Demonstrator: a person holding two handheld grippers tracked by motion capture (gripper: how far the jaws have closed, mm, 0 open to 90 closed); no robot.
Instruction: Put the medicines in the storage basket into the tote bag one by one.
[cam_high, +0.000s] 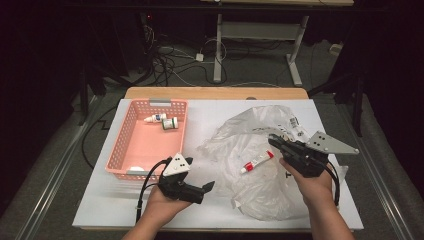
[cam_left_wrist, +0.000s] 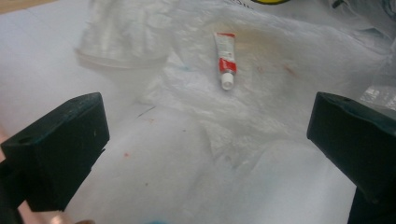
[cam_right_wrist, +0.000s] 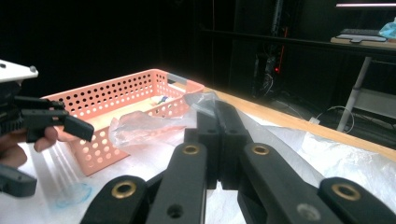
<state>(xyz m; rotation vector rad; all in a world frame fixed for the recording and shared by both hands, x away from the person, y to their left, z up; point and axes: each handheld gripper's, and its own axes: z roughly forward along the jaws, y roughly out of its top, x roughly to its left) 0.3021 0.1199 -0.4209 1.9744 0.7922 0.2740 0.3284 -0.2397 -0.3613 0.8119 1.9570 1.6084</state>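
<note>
From above: left gripper (cam_high: 207, 188) held low over the white table (cam_high: 210, 210), jaws spread wide and aimed toward a crumpled clear plastic bag (cam_high: 250, 145). Right gripper (cam_high: 276, 142) raised at the bag's far right, jaws pressed together on a fold of the plastic, lifting it. Small red-and-white tube (cam_high: 257, 161) lying on the bag's lower layer, between the two grippers, touched by neither. Pink basket (cam_high: 145, 145) at the left of the table, holding a small white bottle (cam_high: 155, 118) and a green-capped jar (cam_high: 170, 123) near its far end.

Left gripper view: much closer on the tube (cam_left_wrist: 225, 59), white cap pointing toward the camera, flat on wrinkled plastic with faint brownish smears; both black jaws far apart at the bottom corners, nothing between them.

Right gripper view: jaws shut tight with bag film (cam_right_wrist: 144, 126) pinched at their tips, a detail too small to tell from above. Also the basket's holed side wall (cam_right_wrist: 116, 100) seen side-on, the left gripper (cam_right_wrist: 70, 126) at the left edge, and a faint blue mark (cam_right_wrist: 72, 196) on the table.
</note>
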